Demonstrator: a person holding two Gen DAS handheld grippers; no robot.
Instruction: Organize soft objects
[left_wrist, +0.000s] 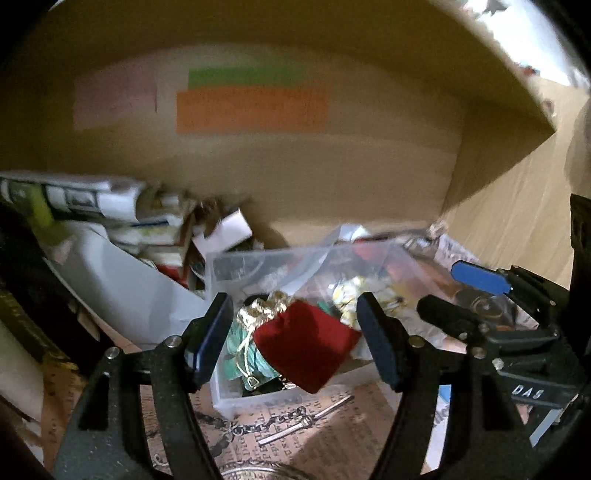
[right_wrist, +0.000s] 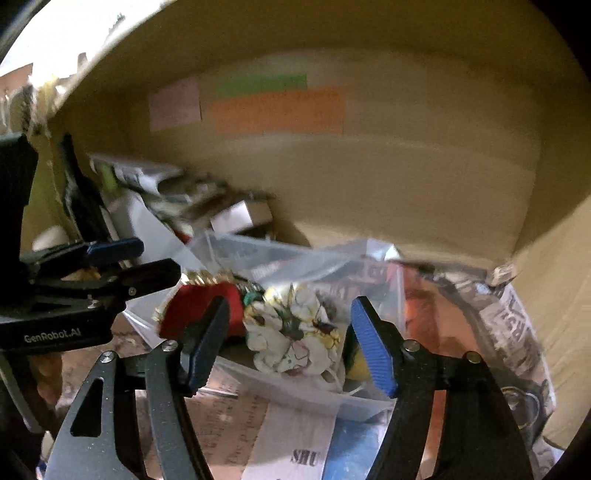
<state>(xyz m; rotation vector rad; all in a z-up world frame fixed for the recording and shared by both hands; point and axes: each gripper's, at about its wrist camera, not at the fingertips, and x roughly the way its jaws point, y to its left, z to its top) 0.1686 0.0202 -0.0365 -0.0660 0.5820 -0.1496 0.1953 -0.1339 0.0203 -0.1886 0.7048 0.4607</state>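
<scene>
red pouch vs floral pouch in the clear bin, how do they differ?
The red pouch is plain, dark red; the floral pouch is white with printed flowers. The red pouch lies between the open left gripper fingers, the floral pouch between the open right gripper fingers. Both sit in the clear bin.

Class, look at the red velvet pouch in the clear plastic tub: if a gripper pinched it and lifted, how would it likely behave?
The red velvet pouch looks like soft cloth, so it would probably squash and sag rather than hold shape. Its matte nap suggests little slipping. It seems light, though gold trinkets lying against it in the clear tub might snag or shift.
</scene>
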